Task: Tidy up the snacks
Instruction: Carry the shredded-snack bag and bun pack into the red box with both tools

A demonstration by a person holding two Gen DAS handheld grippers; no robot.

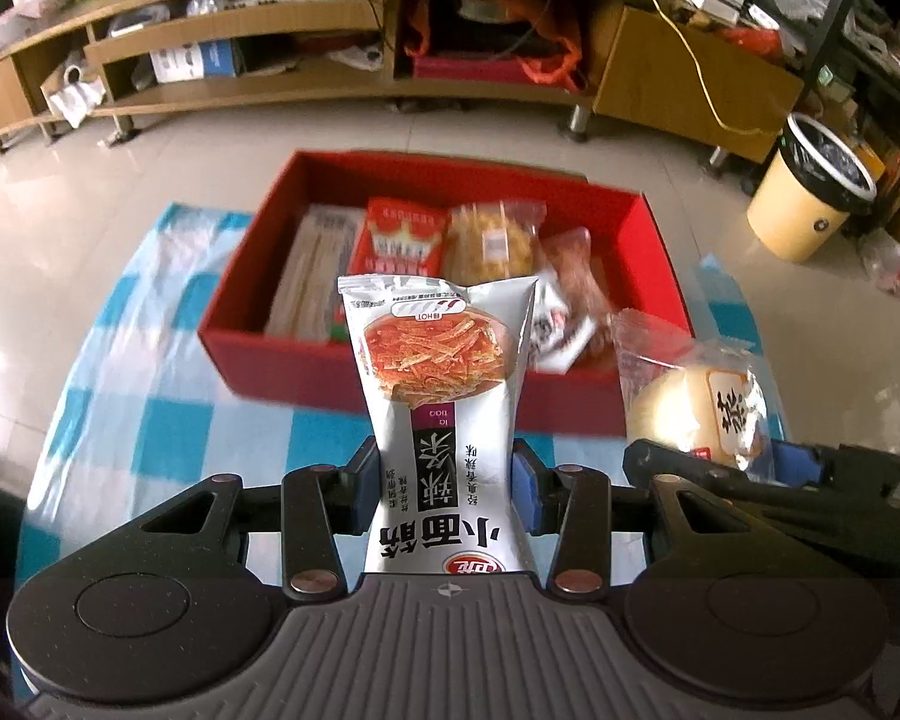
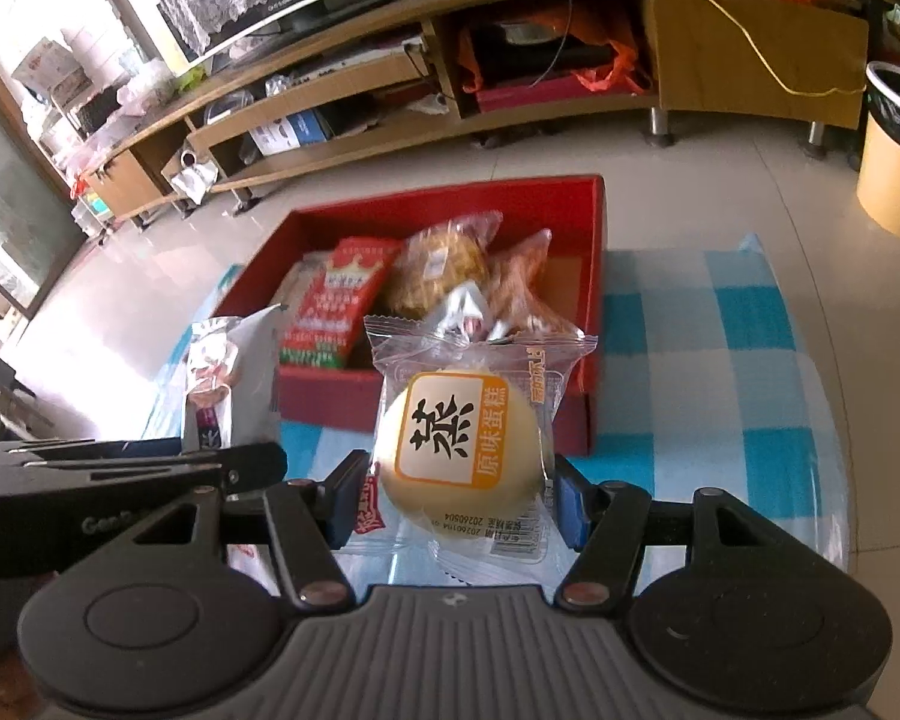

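Observation:
My left gripper [image 1: 444,489] is shut on a silver spicy-strip packet [image 1: 441,372], held upright in front of the red box [image 1: 258,336]. My right gripper [image 2: 456,495] is shut on a clear-wrapped steamed cake [image 2: 456,438], also just in front of the red box [image 2: 594,276]. The box holds several snacks: a red packet [image 1: 399,240], a yellow puffed snack [image 1: 492,240], and a brownish packet [image 1: 576,276]. The cake [image 1: 696,408] and the right gripper's body show at the right of the left wrist view. The silver packet [image 2: 234,384] shows at the left of the right wrist view.
The box stands on a blue-and-white checked cloth [image 1: 168,438] on a tiled floor. A long wooden TV cabinet [image 1: 342,30] runs along the back. A yellow waste bin [image 1: 810,192] stands at the right.

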